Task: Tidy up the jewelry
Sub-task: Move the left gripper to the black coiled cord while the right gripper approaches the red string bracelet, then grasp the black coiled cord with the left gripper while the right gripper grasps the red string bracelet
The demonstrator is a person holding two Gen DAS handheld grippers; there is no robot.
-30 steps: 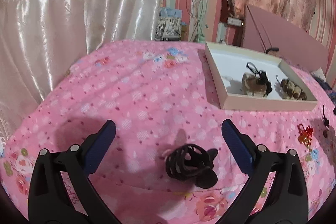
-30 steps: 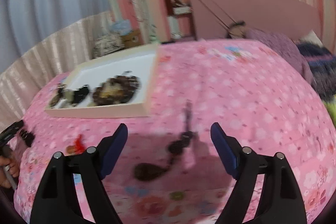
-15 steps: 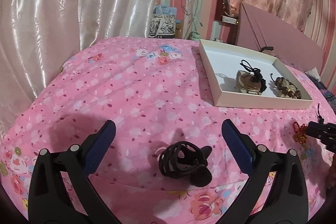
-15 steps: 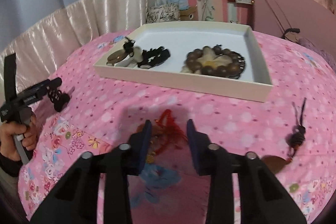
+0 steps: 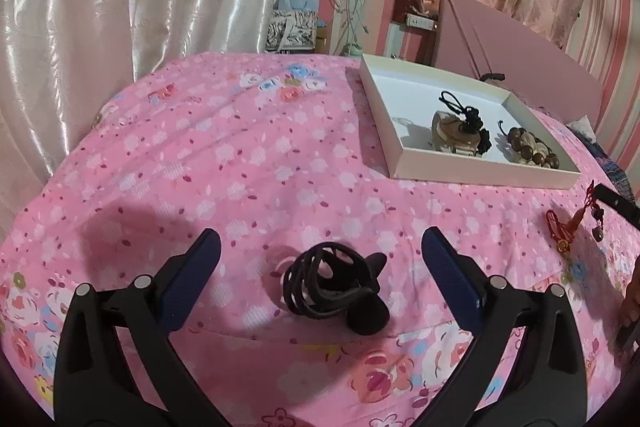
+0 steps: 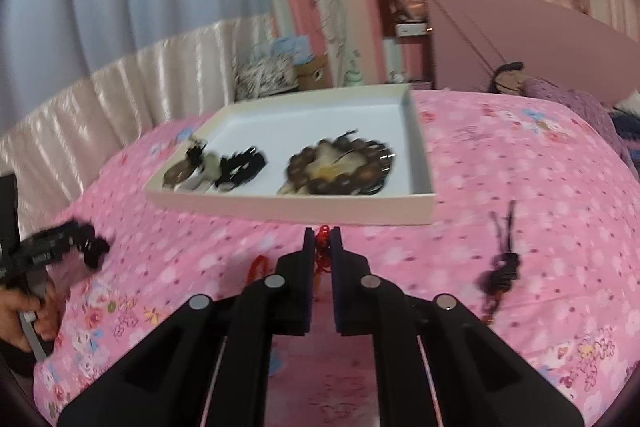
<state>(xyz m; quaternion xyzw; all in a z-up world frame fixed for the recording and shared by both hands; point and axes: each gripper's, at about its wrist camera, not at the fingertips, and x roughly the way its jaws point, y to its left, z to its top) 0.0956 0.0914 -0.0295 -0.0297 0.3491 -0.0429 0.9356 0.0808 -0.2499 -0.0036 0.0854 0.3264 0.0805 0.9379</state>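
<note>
- The left gripper (image 5: 320, 267) hangs low over the pink bedspread (image 5: 224, 163) with its jaws wide apart and nothing between them. I think it waits like this because the next piece for it lies right there.
- The black hair clip (image 5: 334, 285) lies on the bedspread between the two blue pads (image 5: 192, 283), touching neither of them. It is near the camera and to the left of the tray, so it is not yet sorted.
- The white tray (image 5: 480, 177) sits farther away and to the right. It holds already a pendant with black cord (image 5: 458, 131) on the left part and a bracelet of brown beads (image 5: 530, 149) on the right part. The pieces are kept apart, probably so that the cords do not tangle.
- The right gripper (image 6: 322, 247) is closed narrow on the red knotted charm (image 6: 323, 251), just in front of the near wall of the tray. Red cord shows between the jaws, and in the left view the charm (image 5: 566, 231) hangs down from them. I judge it is carried to the tray.
- Far right, a dark corded pendant (image 6: 502, 267) lies still on the bedspread, apart from the tray, waiting for its turn.
</note>
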